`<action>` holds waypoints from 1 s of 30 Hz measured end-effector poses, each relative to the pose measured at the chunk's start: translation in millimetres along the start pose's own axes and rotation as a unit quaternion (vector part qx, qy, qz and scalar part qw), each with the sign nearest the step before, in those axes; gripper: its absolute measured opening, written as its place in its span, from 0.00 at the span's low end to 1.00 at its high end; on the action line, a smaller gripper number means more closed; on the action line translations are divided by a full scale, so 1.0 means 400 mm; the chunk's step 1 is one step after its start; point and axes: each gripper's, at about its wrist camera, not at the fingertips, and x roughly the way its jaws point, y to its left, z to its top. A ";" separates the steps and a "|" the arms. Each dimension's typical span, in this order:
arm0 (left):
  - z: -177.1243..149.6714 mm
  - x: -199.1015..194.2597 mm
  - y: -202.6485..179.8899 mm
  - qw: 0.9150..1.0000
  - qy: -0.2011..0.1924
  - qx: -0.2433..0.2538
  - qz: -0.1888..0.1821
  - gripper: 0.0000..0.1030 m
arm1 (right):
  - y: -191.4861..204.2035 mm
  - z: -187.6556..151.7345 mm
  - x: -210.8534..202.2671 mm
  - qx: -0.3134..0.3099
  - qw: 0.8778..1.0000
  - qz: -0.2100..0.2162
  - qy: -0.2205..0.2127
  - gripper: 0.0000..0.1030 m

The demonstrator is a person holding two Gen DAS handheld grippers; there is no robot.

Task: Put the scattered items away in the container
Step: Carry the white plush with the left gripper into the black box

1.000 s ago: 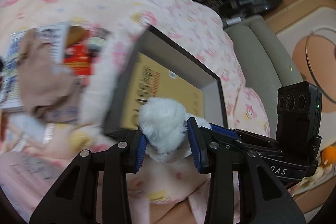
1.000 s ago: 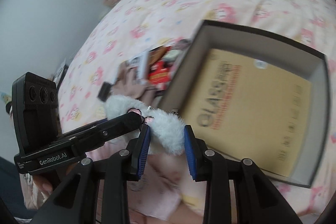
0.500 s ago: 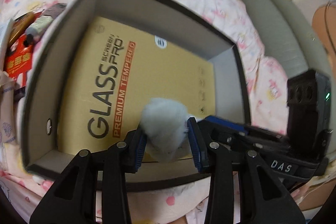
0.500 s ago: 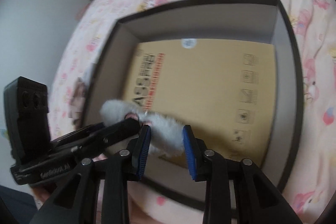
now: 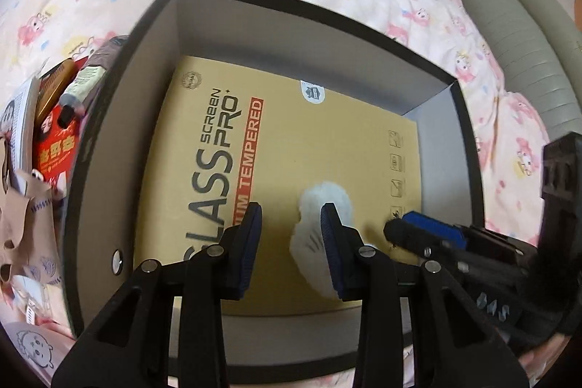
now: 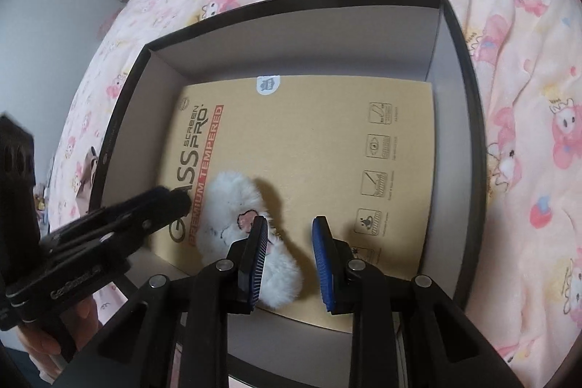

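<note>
White plush toy [image 6: 232, 206] down in the black box [image 6: 309, 35], both grippers let go.
It lies on the screen-protector pack [image 6: 327, 151]. The right gripper [image 6: 289, 242] has just been closing, its pads not pinching the toy; the left gripper [image 5: 291, 228] stands slack beside it. Fur brushing a pad could snag and lift back out.

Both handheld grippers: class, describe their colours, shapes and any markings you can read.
The left gripper and right gripper are matte black, with angular forked arms, silver screw heads and ribbed blue pads. Seen from the side, the left gripper bears pale lettering, partly readable as "GenRobot". Each carries a black camera block.
</note>
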 end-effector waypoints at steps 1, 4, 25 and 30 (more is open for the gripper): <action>0.000 0.009 -0.004 1.000 0.007 0.003 0.005 0.32 | 0.002 -0.001 0.000 -0.002 1.000 -0.003 -0.001 0.23; -0.012 0.036 -0.013 0.999 0.042 0.014 -0.002 0.32 | -0.002 -0.009 -0.008 -0.003 1.000 -0.014 -0.005 0.23; -0.036 0.048 -0.002 0.996 0.076 0.000 -0.047 0.30 | 0.031 -0.037 0.045 -0.064 0.996 -0.053 0.045 0.24; -0.032 0.028 0.028 0.991 0.111 -0.007 -0.077 0.30 | 0.016 -0.048 0.039 -0.055 0.997 -0.008 0.061 0.25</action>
